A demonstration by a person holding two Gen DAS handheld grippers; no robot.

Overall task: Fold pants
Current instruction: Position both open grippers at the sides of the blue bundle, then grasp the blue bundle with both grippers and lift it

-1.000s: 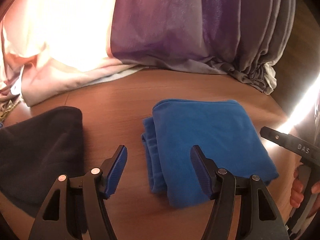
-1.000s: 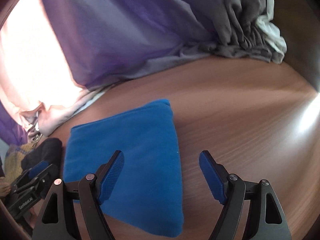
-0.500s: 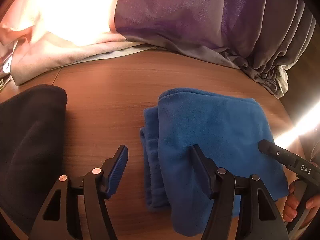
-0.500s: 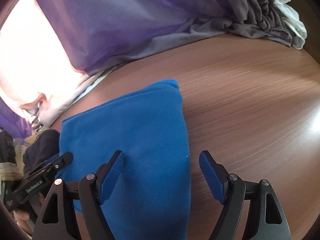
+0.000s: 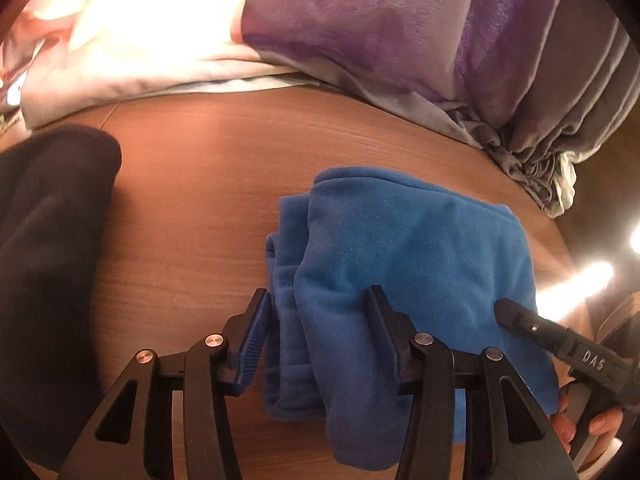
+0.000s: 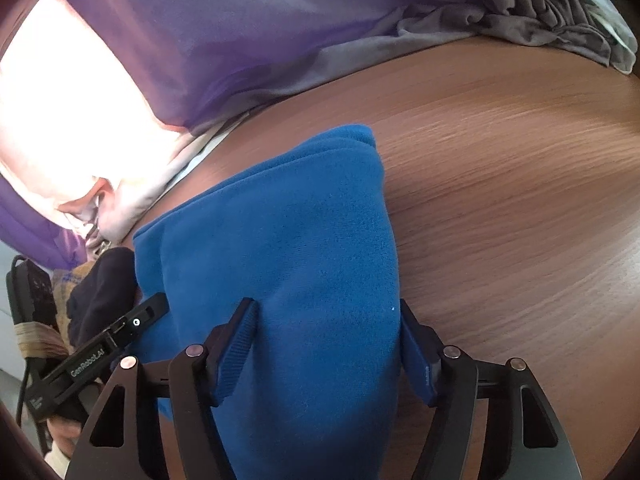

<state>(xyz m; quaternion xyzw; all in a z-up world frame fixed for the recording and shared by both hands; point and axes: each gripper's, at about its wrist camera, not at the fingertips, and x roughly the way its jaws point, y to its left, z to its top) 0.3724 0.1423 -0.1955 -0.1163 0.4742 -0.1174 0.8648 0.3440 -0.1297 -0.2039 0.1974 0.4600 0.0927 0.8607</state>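
On the wooden surface [image 5: 192, 208] the blue pants [image 5: 400, 264] lay already folded into a thick bundle, at the centre of both views. My left gripper [image 5: 316, 336] straddled the bundle's left edge, its 9 o'clock finger just beside the stacked layers and the 3 o'clock finger pressing into the top of the fleece. My right gripper [image 6: 328, 344] straddled the opposite edge. Both pairs of fingers had just been closing, cloth between them, yet they stood apart and I could not tell that either was truly clamped.

I judged the chief risk to be an uneven bite: the left fingers might catch only the upper layers, so a lift would peel the fold open. The right gripper's outer finger sat against the bundle's edge on the bare wood, and could slip off the soft fleece or shove the bundle sideways. The two grippers were near each other, so they might collide.

I counted one pair of blue pants, two grippers, one dark garment [image 5: 48, 248] at 9 o'clock in the left view, and one heap of purple and grey bedding [image 5: 400, 40] at 12 o'clock.
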